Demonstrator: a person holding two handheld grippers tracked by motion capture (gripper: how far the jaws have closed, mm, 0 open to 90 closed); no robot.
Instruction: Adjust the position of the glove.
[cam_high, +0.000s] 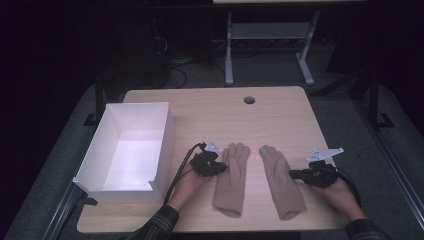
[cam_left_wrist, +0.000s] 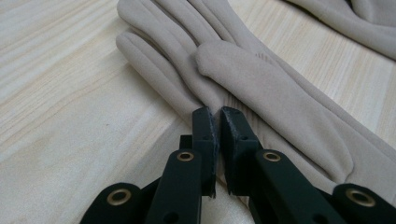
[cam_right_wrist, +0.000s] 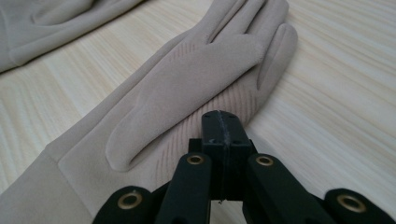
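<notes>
Two beige gloves lie flat side by side on the wooden table, fingers pointing away from the person. My left gripper rests at the left edge of the left glove. In the left gripper view its jaws stand almost together with a thin slit, tips at the glove's side, and no fabric shows between them. My right gripper sits at the right glove's right edge. Its jaws are pressed fully together, empty, just above that glove near the thumb.
An open white box stands at the table's left, close beside my left hand. A round cable hole sits near the far edge. Each gripper view also shows the other glove farther off. Table legs and cables stand beyond.
</notes>
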